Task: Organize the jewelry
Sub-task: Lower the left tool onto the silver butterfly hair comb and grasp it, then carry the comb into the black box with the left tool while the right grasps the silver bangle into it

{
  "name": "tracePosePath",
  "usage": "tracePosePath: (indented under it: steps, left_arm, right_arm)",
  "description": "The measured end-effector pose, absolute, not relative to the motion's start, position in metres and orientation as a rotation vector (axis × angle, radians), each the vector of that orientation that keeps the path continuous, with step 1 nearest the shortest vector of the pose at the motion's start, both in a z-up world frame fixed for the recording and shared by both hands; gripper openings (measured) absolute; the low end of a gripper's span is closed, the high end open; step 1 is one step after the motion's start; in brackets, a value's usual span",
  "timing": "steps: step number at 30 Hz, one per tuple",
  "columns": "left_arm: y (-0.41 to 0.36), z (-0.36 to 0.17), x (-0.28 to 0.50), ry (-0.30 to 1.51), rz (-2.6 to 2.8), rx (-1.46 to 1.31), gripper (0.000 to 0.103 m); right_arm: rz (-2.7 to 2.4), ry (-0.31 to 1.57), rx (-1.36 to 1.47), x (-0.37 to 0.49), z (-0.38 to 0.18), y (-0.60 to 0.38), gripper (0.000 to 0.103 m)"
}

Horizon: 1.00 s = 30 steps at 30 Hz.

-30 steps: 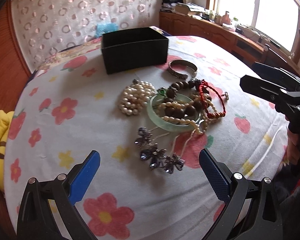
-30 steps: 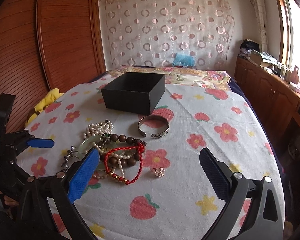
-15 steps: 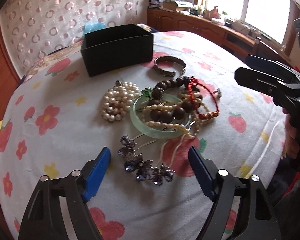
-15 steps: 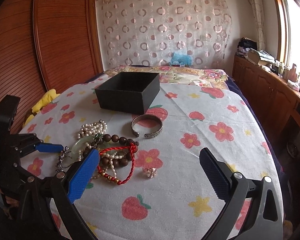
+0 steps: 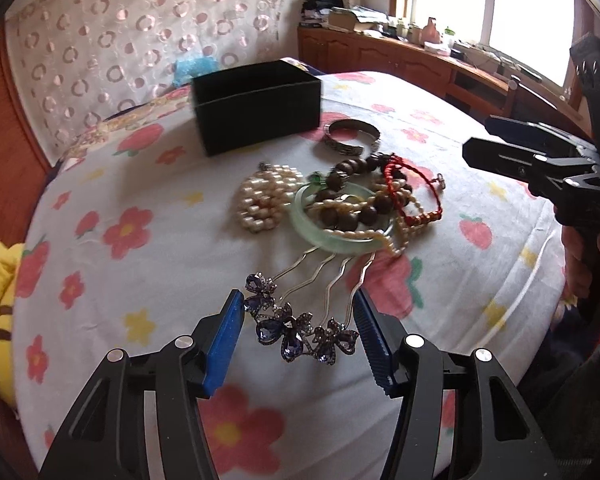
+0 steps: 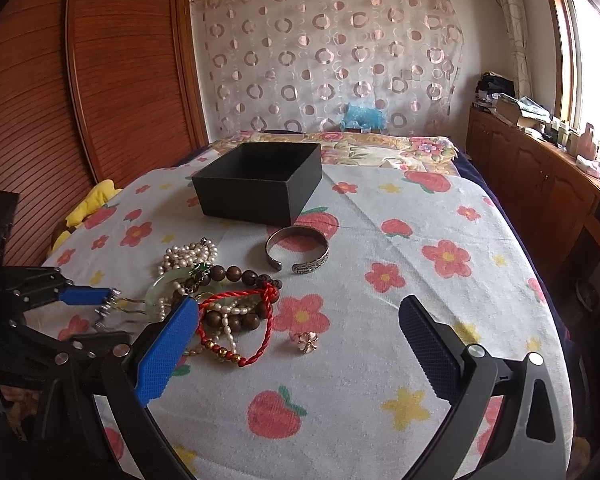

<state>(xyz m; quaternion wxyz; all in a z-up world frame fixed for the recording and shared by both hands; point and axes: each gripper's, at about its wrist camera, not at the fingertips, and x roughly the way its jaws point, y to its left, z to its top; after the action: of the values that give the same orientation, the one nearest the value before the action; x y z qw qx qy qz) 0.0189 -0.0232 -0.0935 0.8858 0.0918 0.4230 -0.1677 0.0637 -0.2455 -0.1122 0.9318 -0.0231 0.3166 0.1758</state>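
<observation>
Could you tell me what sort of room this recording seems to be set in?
Most likely a home bedroom: the jewelry lies on a bed under a flowered cover, with a slatted wooden wardrobe beside it and a cluttered wooden sideboard under the window.

Box (image 6: 260, 184) black. Bangle (image 5: 340, 232) pale green. Cord bracelet (image 6: 240, 320) red. Hair comb (image 5: 296, 324) blue-gemmed. Cloth (image 6: 420, 300) white, red-flowered.
</observation>
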Motion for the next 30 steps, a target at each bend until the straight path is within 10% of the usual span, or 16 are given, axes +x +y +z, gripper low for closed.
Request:
tracePosePath:
  steps: [16,30]
  left_arm:
    - [0.033,-0.062,0.017,0.767,-0.223,0.061,0.053]
    - [0.012,-0.036,0.048,0.666,-0.249,0.085,0.053]
  right_arm:
    - [0.431,0.732,-0.092,0.1,-0.12,-0.23,0.099]
    - [0.481,0.897,-0.127,0.195,-0.137,-0.225,0.035]
